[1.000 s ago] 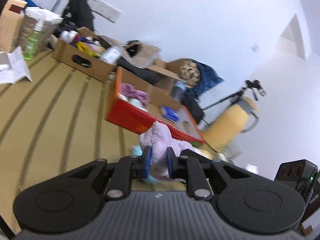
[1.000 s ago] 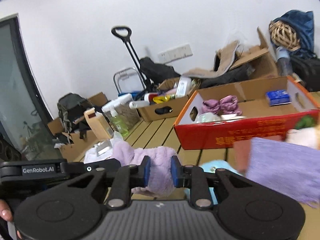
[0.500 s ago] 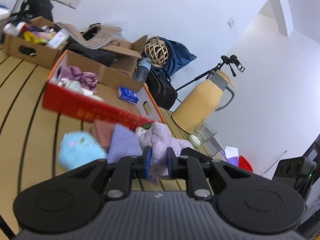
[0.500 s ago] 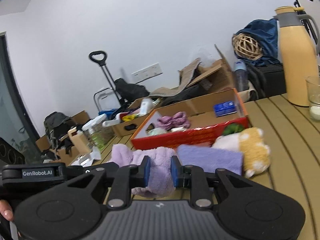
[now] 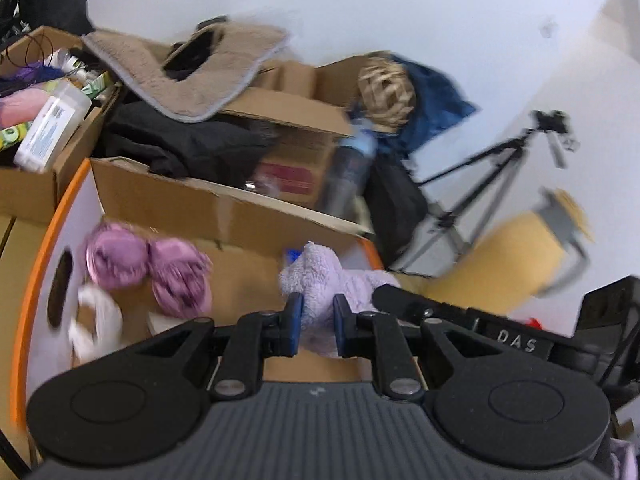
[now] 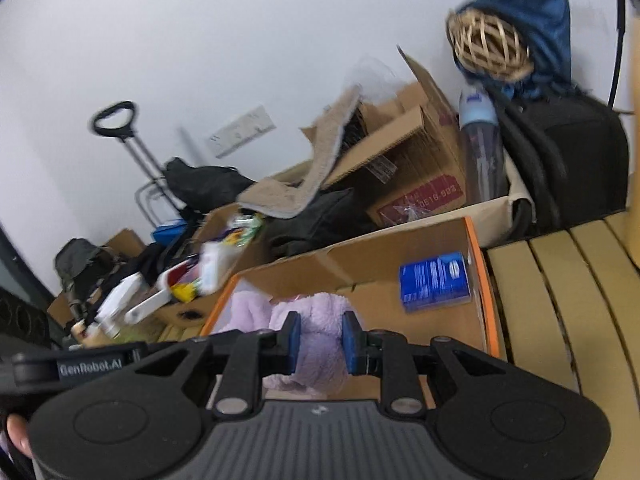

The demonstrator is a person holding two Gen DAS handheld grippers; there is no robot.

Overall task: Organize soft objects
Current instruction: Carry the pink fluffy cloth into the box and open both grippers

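Both grippers hold one lilac plush cloth over the open orange-edged cardboard box (image 5: 168,200). My left gripper (image 5: 315,322) is shut on the lilac plush (image 5: 320,280). My right gripper (image 6: 318,338) is shut on the same plush (image 6: 316,320), and the box's rim (image 6: 476,264) shows beside it. Inside the box lie pink-purple rolled soft pieces (image 5: 148,268), a white soft item (image 5: 96,320) and a small blue packet (image 6: 434,282). The other gripper's black body (image 5: 460,316) shows in the left wrist view.
Behind the box stand more cardboard boxes (image 6: 400,160) with a beige mat (image 5: 192,76), black clothes, a bottle (image 6: 478,148), a wicker ball (image 6: 488,46) and a black bag (image 6: 576,160). A yellow jug (image 5: 520,256) and a tripod (image 5: 500,160) are at right. The slatted wooden table (image 6: 560,300) runs to the right.
Both grippers have carried the lilac plush from the table, past the other soft toys, up and over the open box. The view now looks down into the box.
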